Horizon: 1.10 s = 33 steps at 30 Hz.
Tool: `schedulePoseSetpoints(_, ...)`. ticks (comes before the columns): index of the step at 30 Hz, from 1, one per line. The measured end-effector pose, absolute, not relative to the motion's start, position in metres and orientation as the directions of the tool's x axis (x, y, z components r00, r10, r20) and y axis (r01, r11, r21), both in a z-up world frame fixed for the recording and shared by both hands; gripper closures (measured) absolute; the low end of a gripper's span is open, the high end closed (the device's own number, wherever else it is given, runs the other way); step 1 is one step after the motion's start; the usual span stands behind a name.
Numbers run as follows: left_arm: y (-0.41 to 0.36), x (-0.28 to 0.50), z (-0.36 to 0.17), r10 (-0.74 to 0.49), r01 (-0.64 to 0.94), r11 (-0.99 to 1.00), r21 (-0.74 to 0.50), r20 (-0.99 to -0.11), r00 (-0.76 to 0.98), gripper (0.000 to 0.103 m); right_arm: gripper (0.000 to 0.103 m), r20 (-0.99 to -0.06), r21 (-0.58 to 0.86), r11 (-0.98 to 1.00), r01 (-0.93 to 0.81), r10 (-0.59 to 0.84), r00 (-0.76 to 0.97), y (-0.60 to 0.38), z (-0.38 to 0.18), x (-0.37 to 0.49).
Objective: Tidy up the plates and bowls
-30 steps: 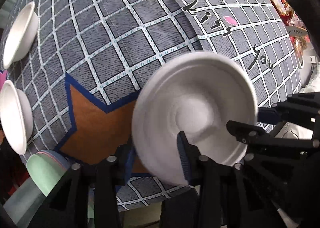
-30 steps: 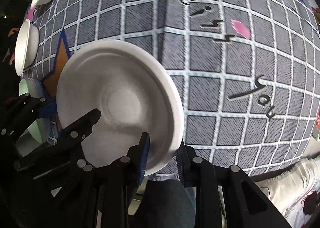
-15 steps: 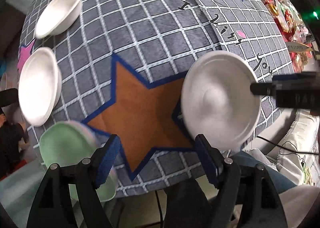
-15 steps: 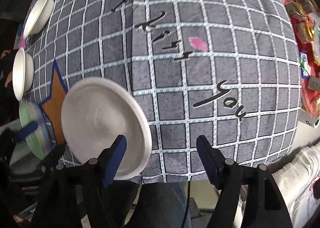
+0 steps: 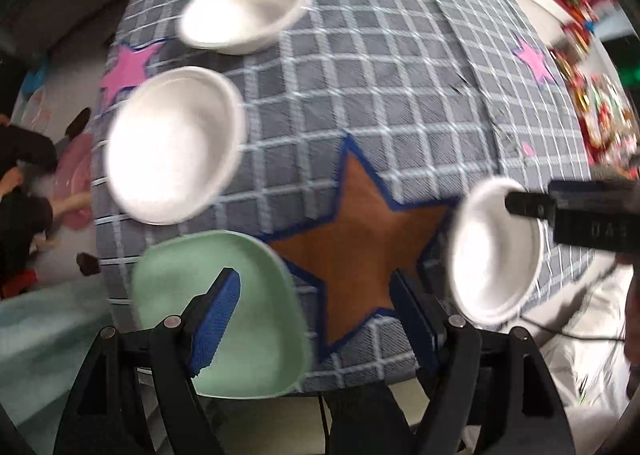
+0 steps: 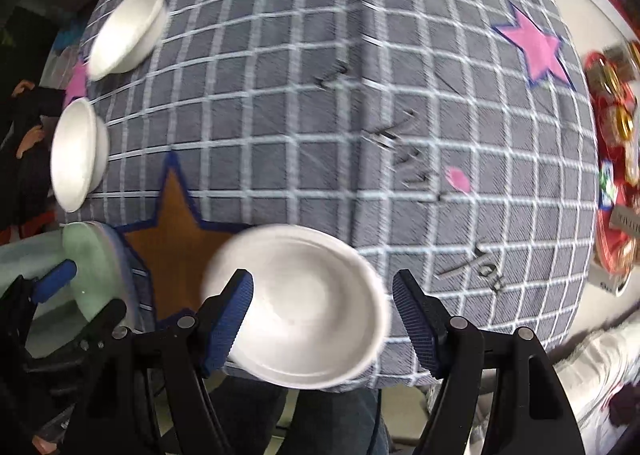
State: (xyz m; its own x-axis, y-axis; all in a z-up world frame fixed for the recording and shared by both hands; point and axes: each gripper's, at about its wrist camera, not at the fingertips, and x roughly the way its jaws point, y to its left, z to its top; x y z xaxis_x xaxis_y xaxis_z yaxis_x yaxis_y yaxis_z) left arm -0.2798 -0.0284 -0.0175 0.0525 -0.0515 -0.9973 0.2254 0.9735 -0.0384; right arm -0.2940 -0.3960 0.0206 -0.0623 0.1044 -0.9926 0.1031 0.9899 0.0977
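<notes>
Both tools are released, jaws spread wide and holding nothing. The left tool (image 5: pixel 314 297) hovers over the bench's near edge, its left pad above the green plate (image 5: pixel 224 315), which overhangs that edge. The right tool (image 6: pixel 322 309) straddles the white plate (image 6: pixel 304 307) lying flat on the checked cloth (image 6: pixel 320 115) beside the brown star (image 6: pixel 176 239). Two white bowls (both blurred) sit toward the bench's left side: one (image 5: pixel 174 145) nearer, one (image 5: pixel 244 11) farther back.

White plate (image 6: pixel 304 307), two white bowls (image 5: pixel 172 143), green plates (image 5: pixel 224 311) apart.
</notes>
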Motion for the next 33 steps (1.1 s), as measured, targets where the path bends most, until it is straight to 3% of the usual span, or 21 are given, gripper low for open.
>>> schedulePoseSetpoints(8,0.053,-0.225,-0.018,0.007,-0.002,1.0,0.007,-0.995,0.095,0.023,0.029,-0.991,0.125,0.992,0.005,0.126,-0.053,-0.313,0.035,-0.257)
schedulePoseSetpoints(15,0.1,-0.186,-0.035,0.069,-0.107,0.993,0.058,-0.993,0.099,0.023,0.029,-0.986,0.162,0.986,-0.047,0.16,-0.048,-0.236,0.03,-0.225)
schedulePoseSetpoints(33,0.125,-0.148,-0.103,0.07,-0.068,0.995,0.069,-0.998,0.01,0.025,0.03,-0.979,0.185,0.98,-0.073,0.178,-0.095,-0.134,-0.054,-0.162)
